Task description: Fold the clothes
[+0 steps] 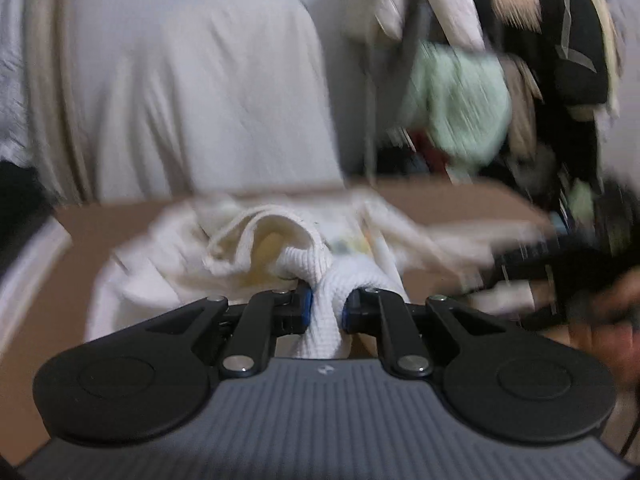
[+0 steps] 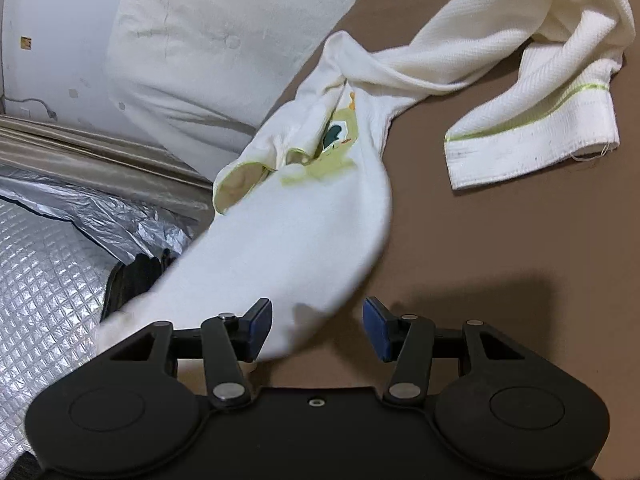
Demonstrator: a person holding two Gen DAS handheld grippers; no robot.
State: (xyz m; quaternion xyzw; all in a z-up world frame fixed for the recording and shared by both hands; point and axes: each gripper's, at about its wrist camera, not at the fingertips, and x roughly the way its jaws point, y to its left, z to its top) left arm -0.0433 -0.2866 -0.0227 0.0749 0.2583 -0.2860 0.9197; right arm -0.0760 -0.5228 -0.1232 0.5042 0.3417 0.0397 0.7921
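The cream-white knitted garment with a green print [image 2: 320,208] is spread crumpled over the round brown table [image 2: 500,240], its ribbed cuff at right of the right view. A ribbed bunch is clamped between the fingers of the left gripper [image 1: 327,308], probably to be lifted and straightened. The right gripper [image 2: 318,330] is held with fingers apart over the cloth's lower edge. Pale cushions [image 2: 224,48] and silver quilted foil [image 2: 48,280] are seen at left.
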